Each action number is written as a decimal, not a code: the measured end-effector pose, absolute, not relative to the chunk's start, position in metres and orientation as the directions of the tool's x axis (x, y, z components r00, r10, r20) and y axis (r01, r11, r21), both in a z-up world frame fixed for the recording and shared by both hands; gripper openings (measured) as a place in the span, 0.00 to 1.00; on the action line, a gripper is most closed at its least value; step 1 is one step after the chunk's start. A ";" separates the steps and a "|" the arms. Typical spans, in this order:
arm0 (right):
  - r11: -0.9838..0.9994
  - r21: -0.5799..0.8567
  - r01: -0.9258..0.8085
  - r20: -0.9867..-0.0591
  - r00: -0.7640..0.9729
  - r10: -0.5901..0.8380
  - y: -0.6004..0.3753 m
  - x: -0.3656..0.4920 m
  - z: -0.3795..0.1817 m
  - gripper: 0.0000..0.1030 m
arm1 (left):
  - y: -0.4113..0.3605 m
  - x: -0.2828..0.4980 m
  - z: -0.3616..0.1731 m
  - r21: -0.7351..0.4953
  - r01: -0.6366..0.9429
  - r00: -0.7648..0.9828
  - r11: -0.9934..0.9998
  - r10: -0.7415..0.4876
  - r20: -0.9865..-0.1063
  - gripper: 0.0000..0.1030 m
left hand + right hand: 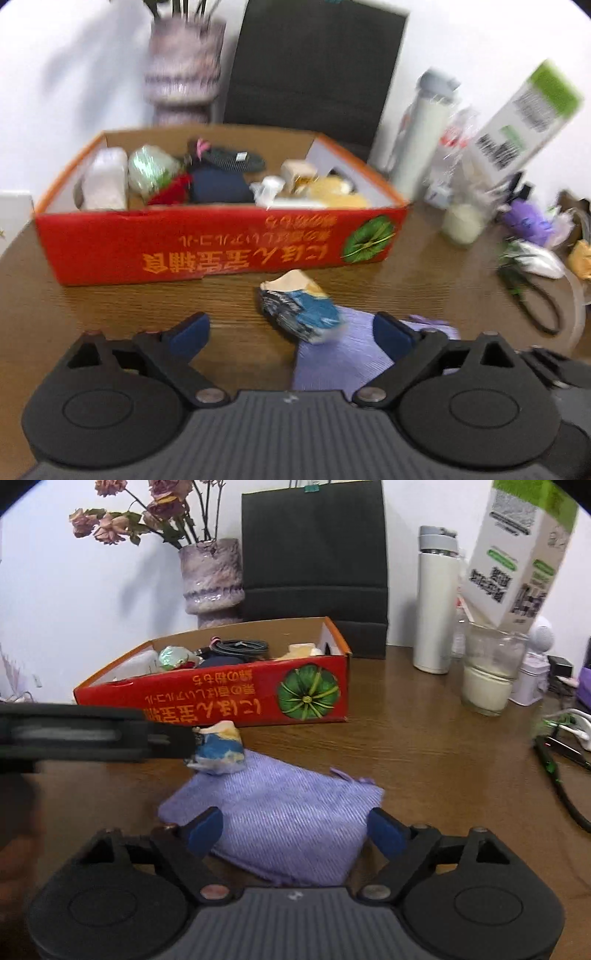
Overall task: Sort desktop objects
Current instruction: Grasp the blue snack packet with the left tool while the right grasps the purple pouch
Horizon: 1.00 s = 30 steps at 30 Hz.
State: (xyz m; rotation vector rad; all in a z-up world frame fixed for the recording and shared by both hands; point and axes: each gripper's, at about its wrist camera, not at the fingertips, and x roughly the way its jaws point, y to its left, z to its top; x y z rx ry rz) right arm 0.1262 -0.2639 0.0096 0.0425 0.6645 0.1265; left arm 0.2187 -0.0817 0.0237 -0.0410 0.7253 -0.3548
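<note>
A crumpled blue and cream wrapper (299,308) (218,751) lies on the wooden table, at the far edge of a purple cloth pouch (341,354) (284,818). A red cardboard box (221,236) (236,694) holding several small items stands behind them. My left gripper (291,334) is open, with the wrapper just ahead between its fingers. In the right wrist view the left gripper comes in from the left beside the wrapper. My right gripper (295,829) is open, its fingers on either side of the pouch.
Behind the box stand a purple vase (212,579) with dried flowers and a black bag (314,561). At the right are a white flask (436,605), a glass of milk (487,672), a tilted white and green carton (521,554) and cables (561,760).
</note>
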 end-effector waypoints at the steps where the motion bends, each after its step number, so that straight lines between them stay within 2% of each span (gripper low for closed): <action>1: 0.993 0.063 -0.103 -0.616 0.778 0.120 -0.262 0.129 0.008 0.76 | -0.086 0.226 0.019 -0.138 0.287 0.695 0.948 -0.305 -0.652 0.84; 5: 0.993 0.018 -0.113 -0.623 0.776 0.100 -0.260 0.136 0.002 0.74 | -0.087 0.237 0.011 -0.197 0.287 0.694 0.937 -0.346 -0.632 0.80; 6: 0.993 0.009 -0.119 -0.621 0.778 0.099 -0.259 0.137 0.002 0.74 | -0.089 0.238 0.008 -0.213 0.290 0.683 0.933 -0.357 -0.637 0.68; 7: 0.993 0.015 -0.121 -0.620 0.778 0.104 -0.260 0.138 0.001 0.73 | -0.089 0.238 0.004 -0.206 0.283 0.683 0.937 -0.348 -0.642 0.63; 8: 0.992 0.012 -0.125 -0.619 0.778 0.105 -0.259 0.140 0.002 0.70 | -0.090 0.235 0.003 -0.178 0.275 0.703 0.945 -0.324 -0.633 0.47; 9: 0.992 0.013 -0.129 -0.617 0.780 0.109 -0.259 0.142 0.001 0.67 | -0.091 0.234 0.002 -0.150 0.270 0.715 0.951 -0.302 -0.630 0.43; 10: 0.992 0.013 -0.128 -0.613 0.782 0.109 -0.258 0.143 0.001 0.64 | -0.091 0.232 0.001 -0.134 0.276 0.722 0.952 -0.298 -0.625 0.43; 12: 0.992 0.011 -0.126 -0.608 0.786 0.107 -0.257 0.144 0.002 0.51 | -0.090 0.228 0.001 -0.118 0.277 0.729 0.954 -0.289 -0.620 0.34; 14: 0.993 0.010 -0.120 -0.603 0.791 0.101 -0.258 0.145 0.002 0.34 | -0.087 0.223 0.002 -0.131 0.275 0.725 0.952 -0.295 -0.622 0.29; 17: 0.990 -0.009 -0.137 -0.599 0.794 0.105 -0.255 0.142 0.003 0.17 | -0.078 0.211 0.002 -0.174 0.267 0.718 0.948 -0.316 -0.620 0.25; 19: 0.988 -0.023 -0.155 -0.598 0.794 0.111 -0.252 0.138 0.003 0.12 | -0.068 0.197 0.003 -0.208 0.261 0.712 0.942 -0.334 -0.618 0.24; 23: 0.985 0.015 -0.172 -0.599 0.787 0.147 -0.250 0.121 0.006 0.09 | -0.040 0.161 0.005 -0.299 0.220 0.691 0.929 -0.365 -0.624 0.22; 26: 0.986 0.065 -0.154 -0.592 0.790 0.163 -0.249 0.101 0.012 0.08 | -0.023 0.128 0.008 -0.281 0.185 0.701 0.942 -0.327 -0.633 0.22; 30: 0.985 0.077 -0.153 -0.530 0.831 0.170 -0.245 0.065 0.031 0.07 | -0.004 0.084 0.021 -0.216 0.148 0.751 0.965 -0.252 -0.611 0.22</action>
